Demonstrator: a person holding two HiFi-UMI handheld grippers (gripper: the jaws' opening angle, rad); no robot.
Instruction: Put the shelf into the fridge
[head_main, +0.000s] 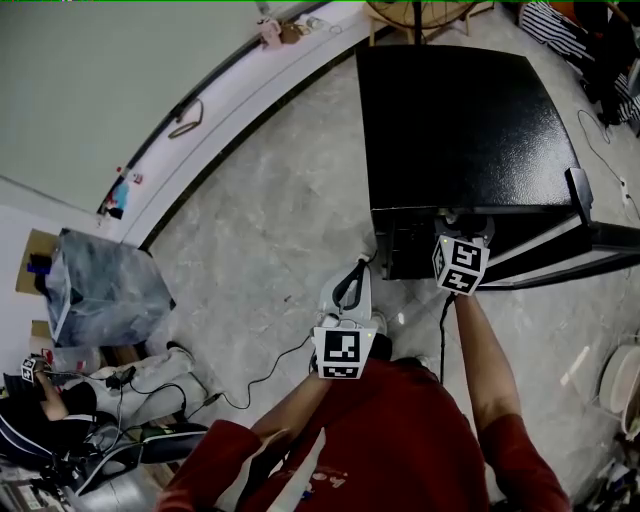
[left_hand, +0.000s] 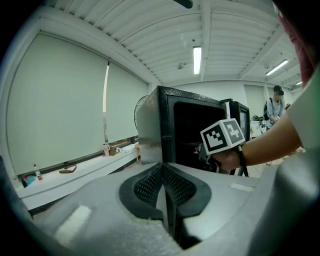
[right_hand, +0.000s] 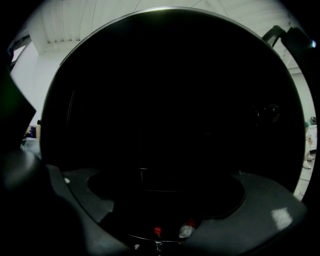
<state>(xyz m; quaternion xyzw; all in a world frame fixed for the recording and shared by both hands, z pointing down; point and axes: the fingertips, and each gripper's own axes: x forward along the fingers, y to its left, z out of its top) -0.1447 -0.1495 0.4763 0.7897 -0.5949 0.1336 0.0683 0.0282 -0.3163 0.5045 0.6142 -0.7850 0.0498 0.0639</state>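
The black fridge (head_main: 460, 120) stands on the floor ahead of me, its door (head_main: 560, 255) swung open to the right. My right gripper (head_main: 461, 240) reaches into the open front. In the right gripper view the right gripper (right_hand: 157, 220) faces the dark inside with its grey fingers (right_hand: 75, 195) wide apart and nothing clear between them. Faint thin edges (right_hand: 150, 181) show in there, too dark to tell whether they are the shelf. Two small capped bottles (right_hand: 172, 231) sit low down. My left gripper (head_main: 355, 270) hangs shut and empty left of the fridge (left_hand: 170, 130), pads (left_hand: 150, 186) touching.
A grey plastic-wrapped bin (head_main: 100, 285) stands at the left by a long white window ledge (head_main: 230, 100). A cable (head_main: 260, 380) trails over the floor near my feet. A fan base (head_main: 420, 15) stands behind the fridge. A person (left_hand: 274, 107) stands far off.
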